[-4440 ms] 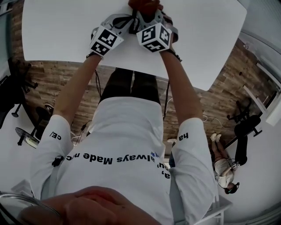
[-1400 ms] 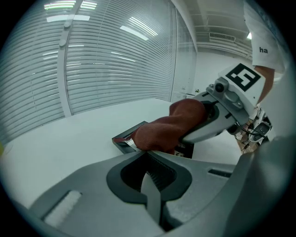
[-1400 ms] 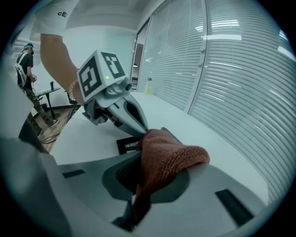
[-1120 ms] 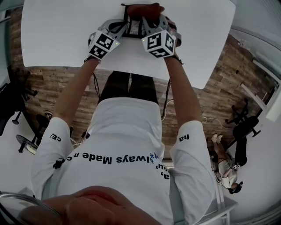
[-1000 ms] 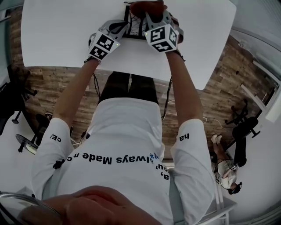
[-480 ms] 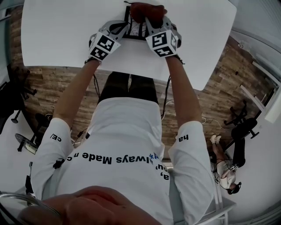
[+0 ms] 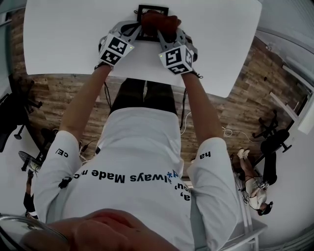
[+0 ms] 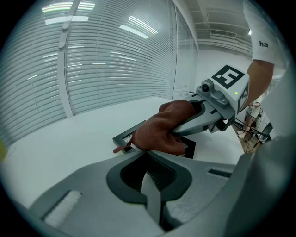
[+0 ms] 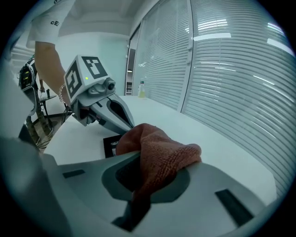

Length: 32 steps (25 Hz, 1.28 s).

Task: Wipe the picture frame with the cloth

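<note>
Cloth (image 9: 162,139) (in right tool (image 9: 157,169)) hides most of frame (image 7: 153,9) on table (image 7: 64,34).

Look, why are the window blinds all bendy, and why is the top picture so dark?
In the left gripper view and right gripper view, wide-angle lenses bend the straight white window blinds and blacken the corners; the head view is dim overall, so the white table looks grey.

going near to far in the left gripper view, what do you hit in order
left hand-held gripper, jaws shut → rust-brown terry cloth → right hand-held gripper clamping it → person's bare forearm. black picture frame skipped: it lies under the cloth
</note>
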Each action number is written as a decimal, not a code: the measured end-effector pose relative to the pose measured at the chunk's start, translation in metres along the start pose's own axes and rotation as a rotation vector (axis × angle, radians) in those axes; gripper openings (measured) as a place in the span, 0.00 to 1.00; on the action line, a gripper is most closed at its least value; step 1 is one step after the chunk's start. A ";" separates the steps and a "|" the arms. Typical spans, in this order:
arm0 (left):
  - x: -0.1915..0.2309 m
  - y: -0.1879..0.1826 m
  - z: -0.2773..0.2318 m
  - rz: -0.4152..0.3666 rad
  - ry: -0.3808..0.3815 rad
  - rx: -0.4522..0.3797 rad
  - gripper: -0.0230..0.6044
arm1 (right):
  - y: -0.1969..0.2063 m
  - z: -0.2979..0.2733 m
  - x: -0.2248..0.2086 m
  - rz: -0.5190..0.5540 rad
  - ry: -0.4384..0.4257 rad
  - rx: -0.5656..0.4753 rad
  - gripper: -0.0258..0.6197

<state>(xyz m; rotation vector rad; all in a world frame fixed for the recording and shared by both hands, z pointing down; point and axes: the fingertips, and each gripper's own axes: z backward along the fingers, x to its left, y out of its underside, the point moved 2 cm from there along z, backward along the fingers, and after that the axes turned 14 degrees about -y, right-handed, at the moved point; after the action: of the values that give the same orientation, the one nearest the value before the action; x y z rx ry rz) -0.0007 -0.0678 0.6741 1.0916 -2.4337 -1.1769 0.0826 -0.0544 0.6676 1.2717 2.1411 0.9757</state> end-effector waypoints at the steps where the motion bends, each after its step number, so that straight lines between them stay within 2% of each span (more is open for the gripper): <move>1: -0.002 -0.001 -0.001 0.000 -0.002 0.002 0.04 | 0.002 0.003 0.004 0.001 -0.004 0.001 0.09; 9: -0.006 -0.005 -0.005 -0.020 -0.008 0.012 0.04 | 0.016 0.014 0.045 0.014 -0.041 0.011 0.09; 12: -0.008 -0.005 -0.008 -0.023 -0.007 0.028 0.04 | 0.017 0.018 0.046 -0.011 -0.037 0.009 0.09; 15: -0.004 -0.012 -0.003 -0.014 -0.021 0.022 0.04 | 0.002 0.027 0.038 -0.062 -0.011 -0.026 0.09; 19: -0.002 -0.038 0.024 0.041 -0.036 -0.044 0.04 | -0.031 0.052 0.031 -0.131 0.033 -0.111 0.09; 25: 0.001 -0.089 0.081 0.169 -0.052 -0.177 0.04 | -0.088 0.097 0.029 -0.165 0.079 -0.210 0.09; 32: 0.001 -0.141 0.153 0.235 -0.082 -0.311 0.04 | -0.151 0.158 0.029 -0.181 0.125 -0.319 0.09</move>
<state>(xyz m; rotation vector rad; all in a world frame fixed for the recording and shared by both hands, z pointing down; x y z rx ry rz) -0.0014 -0.0362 0.4681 0.6610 -2.2562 -1.4779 0.0937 -0.0232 0.4498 0.8707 2.0448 1.2835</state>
